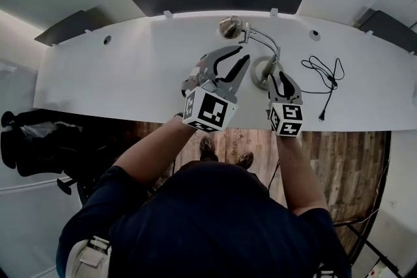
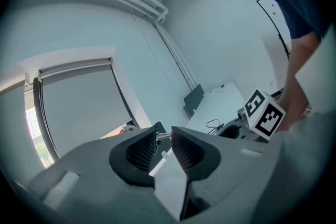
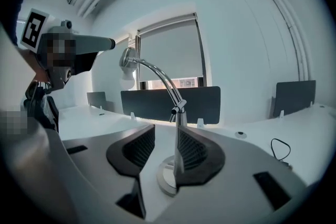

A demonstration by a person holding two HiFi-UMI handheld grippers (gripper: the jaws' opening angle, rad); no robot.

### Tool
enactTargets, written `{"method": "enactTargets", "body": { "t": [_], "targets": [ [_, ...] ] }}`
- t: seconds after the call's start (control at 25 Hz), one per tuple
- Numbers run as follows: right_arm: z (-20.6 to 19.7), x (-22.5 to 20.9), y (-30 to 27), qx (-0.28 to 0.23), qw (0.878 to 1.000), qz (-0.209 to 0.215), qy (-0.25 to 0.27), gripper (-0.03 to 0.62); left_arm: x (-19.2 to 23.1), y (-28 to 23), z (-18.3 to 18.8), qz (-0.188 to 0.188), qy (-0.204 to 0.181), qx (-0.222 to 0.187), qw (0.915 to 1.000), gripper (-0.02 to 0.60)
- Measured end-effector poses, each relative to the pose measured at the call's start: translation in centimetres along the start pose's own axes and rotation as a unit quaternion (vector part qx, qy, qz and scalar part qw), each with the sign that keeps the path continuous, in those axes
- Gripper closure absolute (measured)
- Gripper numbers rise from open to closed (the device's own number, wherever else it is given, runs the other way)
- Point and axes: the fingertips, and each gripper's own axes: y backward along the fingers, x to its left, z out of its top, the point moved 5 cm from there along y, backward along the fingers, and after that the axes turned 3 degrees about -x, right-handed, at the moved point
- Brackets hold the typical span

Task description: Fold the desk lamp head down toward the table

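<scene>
White counter [image 1: 130, 75] lies under both sets of fingers, bare between them. The desk lamp [image 3: 176, 113] stands on it right at your right gripper [image 3: 165, 139]. Your left gripper [image 2: 164, 140] hangs off to that one's left, well apart from the lamp

Right fingers [image 3: 195, 150] are wide apart with the lamp post [image 3: 180, 136] standing between them, hard up by the right-hand finger and clear of the other, so no grip yet. Lamp base [image 3: 167, 178] sits just below and ahead of the fingertips. Left fingers [image 2: 139, 152] are apart by a narrow gap with nothing in it, only counter beyond

Gooseneck [image 3: 157, 76] arches up from the post and over to the left of the right fingers. Lamp head [image 3: 126, 63] hangs at its end, high above them, so it looks still raised and not yet folded. A loose black cable [image 1: 324, 78] lies out to the right of the right fingers, touching nothing

You look to be at the bracing step. Next, I'd say, pinch the post to pin the lamp, bring the left fingers onto the neck near the head, and bend it down slowly so the base doesn't tip
</scene>
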Motion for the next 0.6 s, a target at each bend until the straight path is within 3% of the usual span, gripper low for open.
{"method": "enactTargets", "body": {
  "t": [0.2, 0.44, 0.6],
  "targets": [
    [-1.0, -1.4, -2.2, 0.018, 0.999, -0.018, 0.024, 0.441, -0.2, -2.0, -0.1, 0.008, -0.062, 0.009, 0.998, 0.505],
    [-1.7, -1.9, -4.0, 0.025, 0.999, -0.028, 0.034, 0.419, 0.2, -3.3, -1.8, 0.014, -0.122, 0.05, 0.9911, 0.494],
    [-1.7, -2.4, -4.9, 0.025, 0.998, -0.035, 0.046, 0.419, 0.0, -4.2, -1.9, 0.015, -0.158, 0.043, 0.9863, 0.492]
  ]
}}
